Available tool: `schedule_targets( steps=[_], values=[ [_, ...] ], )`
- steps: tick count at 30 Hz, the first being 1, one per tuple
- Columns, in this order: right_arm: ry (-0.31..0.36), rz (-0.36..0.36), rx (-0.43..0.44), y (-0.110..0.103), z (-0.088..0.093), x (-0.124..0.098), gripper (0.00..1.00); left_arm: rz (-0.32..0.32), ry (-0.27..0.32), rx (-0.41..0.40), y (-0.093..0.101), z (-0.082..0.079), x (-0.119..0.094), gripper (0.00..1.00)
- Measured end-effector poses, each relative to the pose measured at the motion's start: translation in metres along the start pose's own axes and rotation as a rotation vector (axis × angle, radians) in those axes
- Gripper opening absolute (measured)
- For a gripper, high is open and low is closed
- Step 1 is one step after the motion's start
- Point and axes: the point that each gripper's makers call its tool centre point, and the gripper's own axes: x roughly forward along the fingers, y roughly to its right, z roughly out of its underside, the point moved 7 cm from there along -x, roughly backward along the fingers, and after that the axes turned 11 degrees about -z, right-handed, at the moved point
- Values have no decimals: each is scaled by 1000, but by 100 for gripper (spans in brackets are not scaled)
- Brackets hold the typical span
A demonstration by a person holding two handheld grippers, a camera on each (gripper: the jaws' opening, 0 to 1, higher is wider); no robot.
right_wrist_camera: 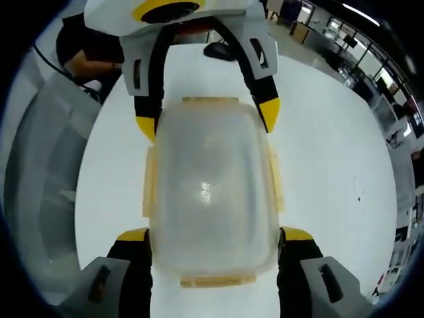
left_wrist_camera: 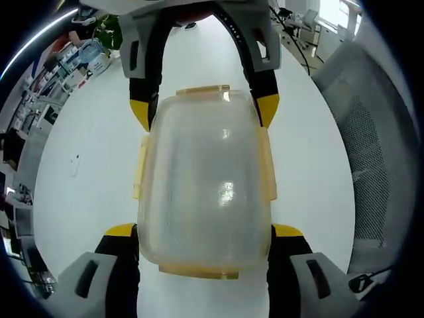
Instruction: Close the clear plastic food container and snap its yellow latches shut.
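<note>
Container: clear food container (left_wrist_camera: 204,185) lies on the white worktop (left_wrist_camera: 86,172), lid on, between both grippers.
Long axis: I see it running from one gripper straight to the other.
Left gripper (left_wrist_camera: 204,232): jaws apart, straddling the near end; I cannot tell if they touch.
Right gripper (right_wrist_camera: 213,237): jaws apart, straddling the opposite end.
Latches: yellow latches (left_wrist_camera: 140,169) on all four sides; seated or not, I cannot tell.
Room: open worktop on both flanks; grey chair (left_wrist_camera: 377,152) beyond its edge.

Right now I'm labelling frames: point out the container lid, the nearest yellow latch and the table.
container lid (left_wrist_camera: 205,179), left gripper view, centre.
yellow latch (left_wrist_camera: 199,271), left gripper view, near-edge strip.
table (left_wrist_camera: 86,172), left gripper view, bare surface.
</note>
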Motion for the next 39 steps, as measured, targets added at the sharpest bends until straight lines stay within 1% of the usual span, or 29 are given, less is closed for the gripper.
schedule_targets(
  steps=[12,26,34,39],
  values=[
    [-14,-3,-5,9,0,-2,78,-2,-7,-4,-8,-1,3,81],
    [-3,0,-4,8,0,-2,79,-7,-8,-2,-7,-1,3,81],
    [6,2,-7,8,1,-2,79,-15,4,3,-7,-1,3,82],
    [3,10,-15,8,1,-3,80,-21,-1,18,-7,-2,1,82]
  ],
)
